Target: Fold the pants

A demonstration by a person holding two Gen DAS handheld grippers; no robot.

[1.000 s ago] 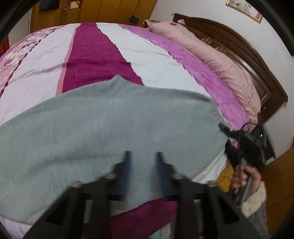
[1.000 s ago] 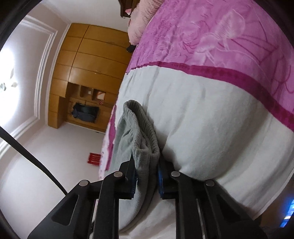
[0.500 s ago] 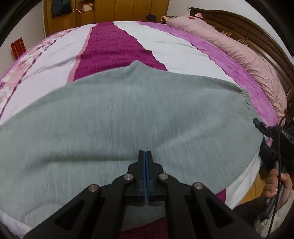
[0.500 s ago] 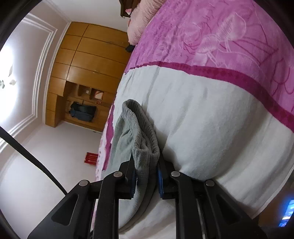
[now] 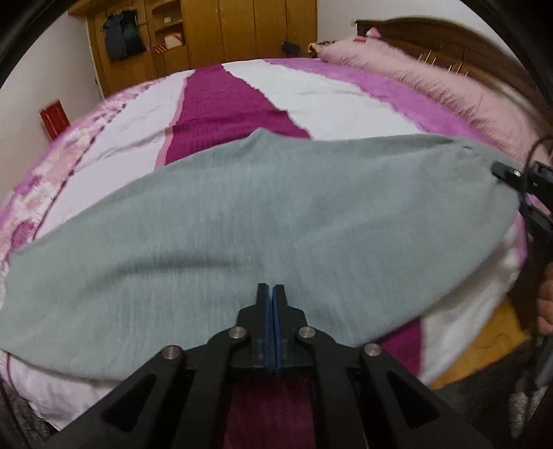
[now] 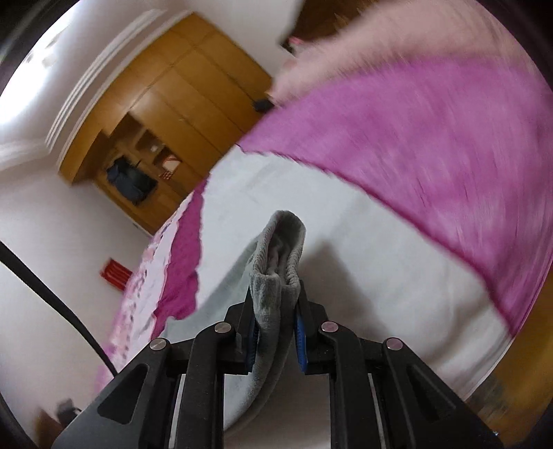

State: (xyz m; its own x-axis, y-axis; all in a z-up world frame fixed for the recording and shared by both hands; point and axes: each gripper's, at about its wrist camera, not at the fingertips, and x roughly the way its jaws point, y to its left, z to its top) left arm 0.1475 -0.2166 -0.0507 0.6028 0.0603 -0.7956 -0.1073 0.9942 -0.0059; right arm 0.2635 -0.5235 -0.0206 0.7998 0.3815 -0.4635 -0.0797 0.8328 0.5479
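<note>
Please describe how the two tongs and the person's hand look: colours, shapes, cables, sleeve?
Both the left tongs and the right tongs have black angular linkages, silver round rivets and blue pads. A thin black cable runs beside the right tongs. The bare hand is blurred; no sleeve can be made out.

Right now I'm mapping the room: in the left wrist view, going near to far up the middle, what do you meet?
Left tongs → grey pants → striped bedspread → wooden wardrobe.
</note>
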